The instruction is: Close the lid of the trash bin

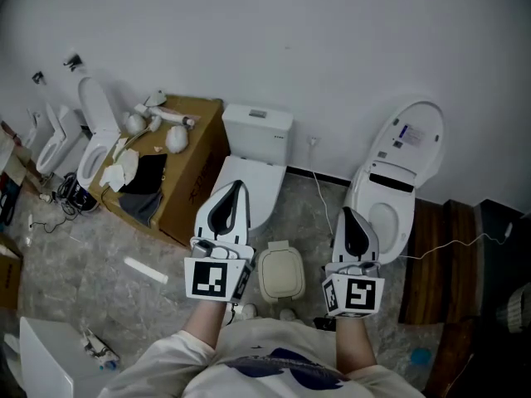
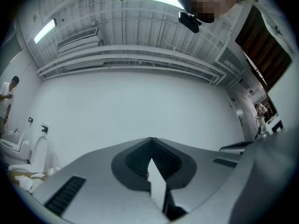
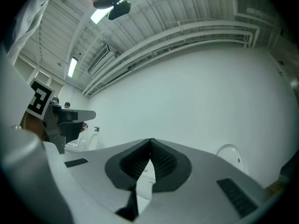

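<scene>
Sitting on the floor (image 1: 99,247) between both grippers, small cream trash bin (image 1: 280,274), lid lying flat. Fingers (image 2: 93,171) of left gripper (image 1: 236,187) and right gripper (image 1: 348,215) clenched together, grasping nothing.

We see a white toilet (image 1: 259,135) with its lid down against the wall. A cardboard box (image 1: 196,177) holding white fittings stands just beside it. Farther right, a second toilet (image 1: 401,166) has its lid raised, with dark wooden planks (image 1: 436,259) beyond it.
</scene>
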The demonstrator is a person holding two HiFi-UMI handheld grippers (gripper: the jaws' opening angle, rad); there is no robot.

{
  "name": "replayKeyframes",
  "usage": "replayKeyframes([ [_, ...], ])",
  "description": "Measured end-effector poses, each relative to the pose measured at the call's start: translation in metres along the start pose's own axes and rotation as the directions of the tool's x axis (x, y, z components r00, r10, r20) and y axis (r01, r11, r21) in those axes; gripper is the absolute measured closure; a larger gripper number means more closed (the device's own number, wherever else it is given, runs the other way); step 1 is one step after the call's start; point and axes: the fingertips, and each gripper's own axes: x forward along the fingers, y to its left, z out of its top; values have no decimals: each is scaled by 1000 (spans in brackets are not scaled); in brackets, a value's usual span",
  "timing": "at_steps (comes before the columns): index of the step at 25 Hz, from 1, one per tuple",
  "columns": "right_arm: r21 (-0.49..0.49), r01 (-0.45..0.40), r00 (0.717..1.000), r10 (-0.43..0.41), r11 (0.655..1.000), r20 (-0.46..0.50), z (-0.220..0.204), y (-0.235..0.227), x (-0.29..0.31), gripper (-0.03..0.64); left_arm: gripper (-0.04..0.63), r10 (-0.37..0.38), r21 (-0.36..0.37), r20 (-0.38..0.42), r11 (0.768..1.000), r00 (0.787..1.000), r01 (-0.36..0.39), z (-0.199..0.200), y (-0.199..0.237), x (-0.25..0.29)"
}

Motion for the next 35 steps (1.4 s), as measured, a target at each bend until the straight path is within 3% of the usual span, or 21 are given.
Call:
replayKeyframes([
  [8,5,13,999,-13,1000,30,10,-5,13,607,598,-7,-33,-3,999,1000,7,1,-7,5],
  [35,37,3,999,-5,999,54,18,3,16,611,598,19,-40,-11,999,1000,-20,-2,5,-5],
])
